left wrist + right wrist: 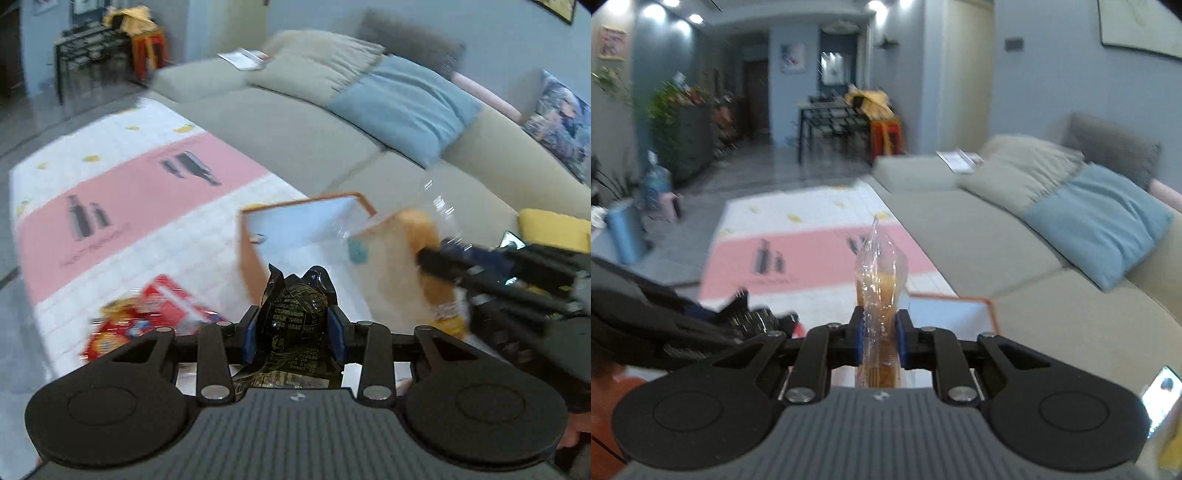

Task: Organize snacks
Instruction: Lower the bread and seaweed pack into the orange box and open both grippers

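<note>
Midway, by the look of it: left gripper [295, 334] clamped on a dark crinkled snack packet [295, 314]; right gripper [880, 341] clamped on a clear-wrapped bread snack [881, 288]; both held up near the orange-rimmed box [245, 251] at frame centre; red snack packs [147, 317] left lying lower left; box rim close, open mat [129, 192] upper left.

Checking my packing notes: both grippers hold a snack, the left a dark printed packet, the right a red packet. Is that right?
Not quite. The right gripper holds a clear wrapper with an orange-brown snack, not red, as the right wrist view shows. The left gripper does hold the dark printed packet.
</note>
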The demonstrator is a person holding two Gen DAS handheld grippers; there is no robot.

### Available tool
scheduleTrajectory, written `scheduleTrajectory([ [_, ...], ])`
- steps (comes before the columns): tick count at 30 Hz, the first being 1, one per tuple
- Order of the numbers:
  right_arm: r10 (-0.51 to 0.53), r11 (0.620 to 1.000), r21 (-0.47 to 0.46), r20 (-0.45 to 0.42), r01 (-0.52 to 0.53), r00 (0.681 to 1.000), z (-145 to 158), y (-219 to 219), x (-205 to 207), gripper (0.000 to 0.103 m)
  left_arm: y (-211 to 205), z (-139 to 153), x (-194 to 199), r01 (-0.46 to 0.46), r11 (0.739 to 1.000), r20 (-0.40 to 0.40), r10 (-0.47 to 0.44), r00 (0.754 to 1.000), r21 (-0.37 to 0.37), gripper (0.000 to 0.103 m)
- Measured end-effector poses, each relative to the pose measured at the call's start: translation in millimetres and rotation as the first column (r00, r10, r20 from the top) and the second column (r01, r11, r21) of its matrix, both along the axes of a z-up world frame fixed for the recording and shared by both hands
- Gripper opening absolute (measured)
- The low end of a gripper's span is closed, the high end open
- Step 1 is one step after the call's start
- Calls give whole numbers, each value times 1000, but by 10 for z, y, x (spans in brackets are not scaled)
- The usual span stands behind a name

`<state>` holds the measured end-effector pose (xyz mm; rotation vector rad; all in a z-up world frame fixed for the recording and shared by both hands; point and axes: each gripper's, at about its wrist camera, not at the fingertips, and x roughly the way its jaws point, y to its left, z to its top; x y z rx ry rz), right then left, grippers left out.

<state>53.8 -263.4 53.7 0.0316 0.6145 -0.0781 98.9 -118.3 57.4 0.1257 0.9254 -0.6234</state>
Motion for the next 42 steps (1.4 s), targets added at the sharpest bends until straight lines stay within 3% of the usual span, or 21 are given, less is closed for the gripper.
scheduleTrajectory([
  [3,-27,1000,-17,-75,26,997,-190,-209,112,14,-203,-119,78,60,998,-60,-62,996,-33,43],
  [8,-53,997,-64,-184,42,982,-482,-494,239,14,-540,-256,166,116,993,-115,-116,987,-2,43],
  [17,-68,996,-73,-315,47,947,-894,-646,331,14,-781,-720,402,72,991,-277,-39,960,111,43],
  [23,-48,999,-38,-345,37,937,-1016,-650,413,14,-841,-813,461,65,985,-332,-9,943,157,43],
  [29,-3,996,81,-386,37,923,-1101,-661,487,14,-850,-865,533,47,984,-360,18,933,173,43],
  [33,4,994,103,-395,40,919,-1119,-630,519,14,-798,-835,527,44,985,-362,19,932,166,50],
  [42,42,993,119,-436,12,899,-1185,-444,617,15,-397,-445,414,1,992,-229,29,973,126,54],
])
